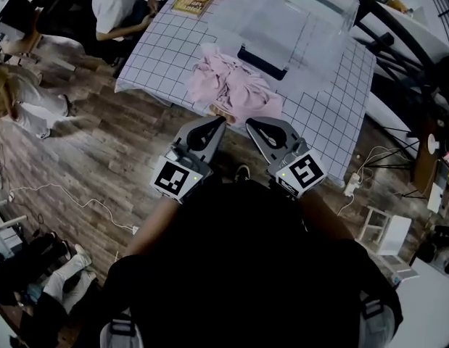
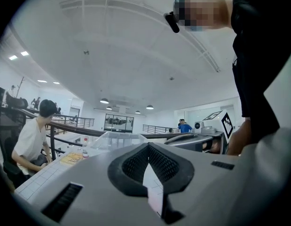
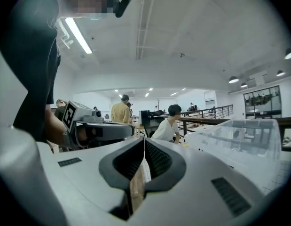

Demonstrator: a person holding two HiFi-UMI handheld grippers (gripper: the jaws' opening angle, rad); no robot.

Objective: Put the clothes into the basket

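Your left gripper (image 1: 219, 121) and right gripper (image 1: 249, 125) hover shut and empty beside the clothes (image 1: 231, 85). Open wide, then bite the heap's thick middle before lifting toward the basket (image 1: 333, 6).

This is a large open-plan lab or workshop hall, not a home. A high white ceiling (image 2: 136, 55) carries round lamps (image 2: 104, 100) and a strip light (image 3: 77, 35), and metal railings (image 3: 220, 112) run along the far side, as on a mezzanine. Several people work at other spots — one seated person (image 1: 115, 6) is at the far left corner of the grid-covered desk (image 1: 166, 49). A cable (image 1: 64, 198) and a power strip (image 1: 352, 183) lie on the wood-look floor (image 1: 101, 151).
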